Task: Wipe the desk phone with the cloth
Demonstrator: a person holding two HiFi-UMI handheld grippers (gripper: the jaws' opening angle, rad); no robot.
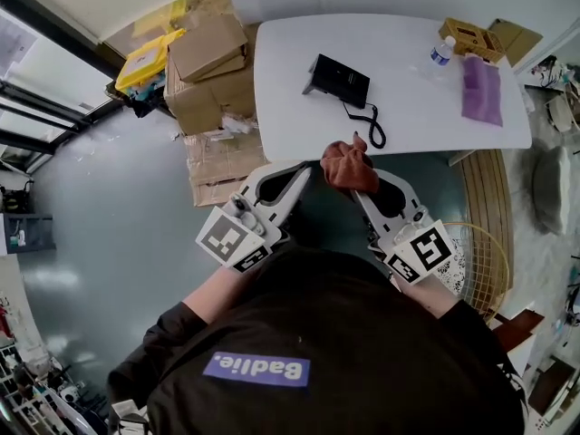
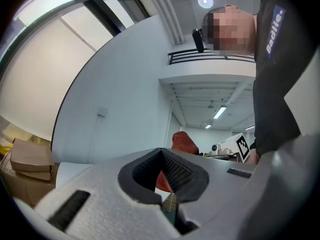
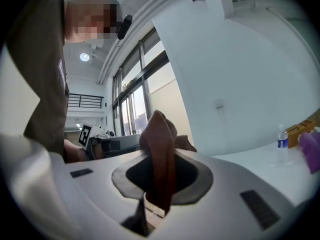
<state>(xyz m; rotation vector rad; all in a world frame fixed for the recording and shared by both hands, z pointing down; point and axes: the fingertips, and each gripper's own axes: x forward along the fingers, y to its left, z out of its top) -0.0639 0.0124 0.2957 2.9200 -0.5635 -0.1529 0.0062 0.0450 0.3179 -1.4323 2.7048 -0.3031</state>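
Right gripper (image 1: 362,193) is clamped tight on the crumpled rust-brown cloth (image 1: 347,163), which sticks up btwn its jaws at centre frame. Left gripper (image 1: 302,174) is pinched closed w/ nothing in it, just beside the cloth. Black desk phone (image 1: 339,80) sits upper centre on the white table (image 1: 290,107), well apart from both.

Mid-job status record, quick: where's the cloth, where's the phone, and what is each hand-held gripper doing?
cloth: reddish-brown, pinched in the right hand-held gripper, near the table's front edge
phone: black, on the white table, nothing touching it
left hand-held gripper: shut, empty
wiping: not yet begun
also on table: bottle, purple fabric
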